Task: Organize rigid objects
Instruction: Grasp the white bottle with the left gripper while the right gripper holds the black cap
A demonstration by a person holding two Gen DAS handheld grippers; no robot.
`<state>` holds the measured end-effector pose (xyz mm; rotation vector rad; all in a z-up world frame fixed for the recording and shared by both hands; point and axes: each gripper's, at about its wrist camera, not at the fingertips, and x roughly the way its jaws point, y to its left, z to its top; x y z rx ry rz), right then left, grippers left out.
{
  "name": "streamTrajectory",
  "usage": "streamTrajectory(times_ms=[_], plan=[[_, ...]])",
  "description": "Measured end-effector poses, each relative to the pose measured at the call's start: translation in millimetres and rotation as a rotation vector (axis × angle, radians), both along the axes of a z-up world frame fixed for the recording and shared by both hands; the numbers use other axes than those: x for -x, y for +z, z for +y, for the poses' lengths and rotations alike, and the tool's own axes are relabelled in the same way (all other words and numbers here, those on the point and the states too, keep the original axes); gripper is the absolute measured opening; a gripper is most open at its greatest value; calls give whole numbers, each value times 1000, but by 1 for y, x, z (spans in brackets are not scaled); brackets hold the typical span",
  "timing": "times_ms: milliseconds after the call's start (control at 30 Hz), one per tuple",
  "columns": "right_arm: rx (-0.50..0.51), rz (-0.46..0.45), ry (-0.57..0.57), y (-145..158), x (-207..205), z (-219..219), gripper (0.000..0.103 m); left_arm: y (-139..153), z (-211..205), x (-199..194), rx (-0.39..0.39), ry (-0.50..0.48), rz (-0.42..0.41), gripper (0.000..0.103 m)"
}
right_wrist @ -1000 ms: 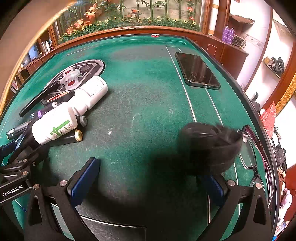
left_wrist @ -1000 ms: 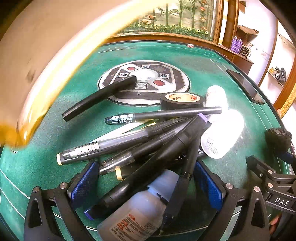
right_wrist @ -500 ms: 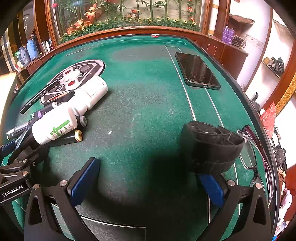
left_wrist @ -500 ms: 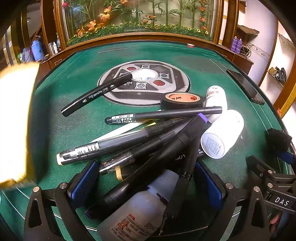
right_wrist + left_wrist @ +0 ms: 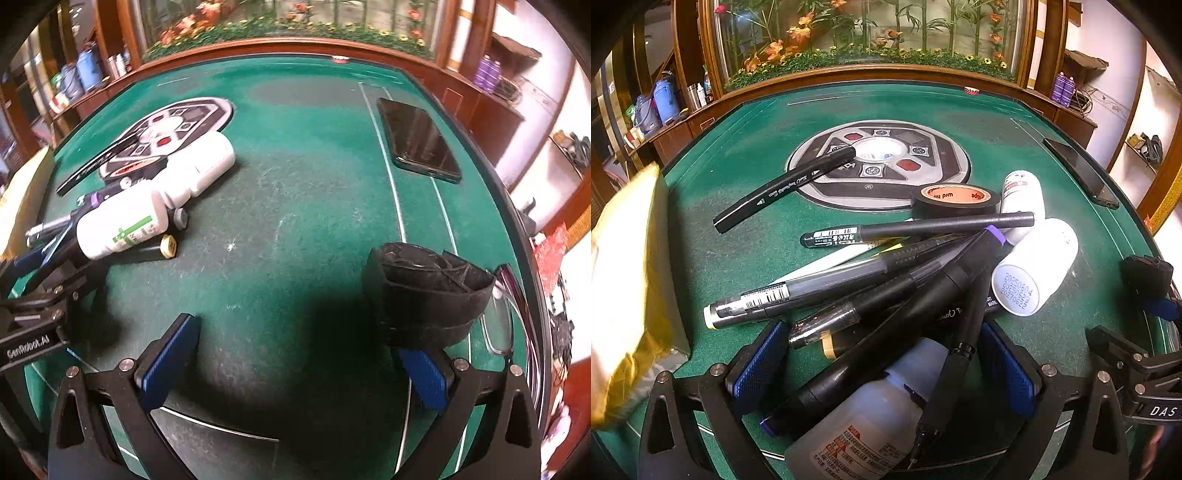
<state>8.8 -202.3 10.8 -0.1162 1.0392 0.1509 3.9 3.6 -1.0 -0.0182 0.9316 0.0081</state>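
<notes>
While most of the clutter lies in one heap on the green felt table (image 5: 746, 155), the pens in it run on a shared slant, tips low at the near left and caps rising toward the far right. A thick black marker with a purple end band (image 5: 886, 325) lies on top of the heap, its long axis crossing a translucent plastic bottle with red print (image 5: 864, 421) that lies on its side. A separate black marker with white lettering (image 5: 783, 188) lies apart, its far end resting on the round grey control panel (image 5: 882, 162). Just right of the heap lie a roll of black tape (image 5: 955, 201) and two white pill bottles (image 5: 1034, 266) on their sides, one with its date-stamped base toward the lens.

Only the left wrist view shows the gold-wrapped box (image 5: 624, 295) at the left edge. Only the right wrist view shows the black smartphone (image 5: 419, 138) flat on the far right felt, the spectacles (image 5: 502, 317) near the rim, and a green-labelled side of one white bottle.

Set low over the heap, the left gripper (image 5: 882, 365) has its blue pads spread wide, straddling the pens and bottle without clamping any. The right gripper (image 5: 295, 362) is likewise wide apart over bare felt; a black ribbed cup-shaped object (image 5: 424, 295) sits against its right finger, and whether it rests on the pad or the table I cannot tell.
</notes>
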Motion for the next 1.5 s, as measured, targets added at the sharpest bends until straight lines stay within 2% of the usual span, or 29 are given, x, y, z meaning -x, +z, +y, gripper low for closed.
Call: streamTrajectory(times_ms=[167, 267, 367, 433, 667, 700, 800, 900, 967, 1000, 1067, 1200, 1300, 1400, 1433, 1500], plan=[[16, 95, 86, 2, -6, 1, 103, 0, 0, 0, 0, 0, 0, 103], [-33, 113, 121, 7, 2, -4, 101, 0, 0, 0, 0, 0, 0, 103], [-65, 98, 152, 16, 11, -12, 96, 0, 0, 0, 0, 0, 0, 103], [-77, 74, 175, 23, 17, -17, 89, 0, 0, 0, 0, 0, 0, 103], [-126, 19, 180, 42, 20, -45, 87, 0, 0, -1, 1, 5, 0, 103], [-129, 13, 173, 45, 18, -50, 84, -1, -2, 0, -3, 3, 3, 103], [-132, -2, 155, 54, 10, -70, 79, 1, 2, 2, 3, -58, 50, 102], [-120, 1, 163, 56, 3, -82, 78, 4, 8, 11, 5, -26, 104, 102], [-119, 16, 166, 55, -2, -89, 78, 12, 18, 22, 81, -20, 112, 102], [-115, 18, 164, 55, -3, -91, 78, 19, 23, 32, 121, -22, 87, 102], [-117, 11, 158, 57, -5, -96, 78, 33, 31, 48, 144, -16, 46, 102], [-92, -1, 181, 58, -10, -98, 78, 52, 39, 61, 188, -68, 22, 102], [-72, 72, 217, 45, -21, -95, 78, 58, 44, 65, 197, -62, 17, 102], [-133, 73, 229, 47, -17, -87, 78, 58, 49, 67, 197, -33, 28, 102], [-158, 91, 246, 47, -15, -82, 78, 58, 49, 69, 199, -36, 28, 102], [-270, 175, 325, 46, -7, -66, 78, 58, 49, 70, 193, -45, 28, 102]])
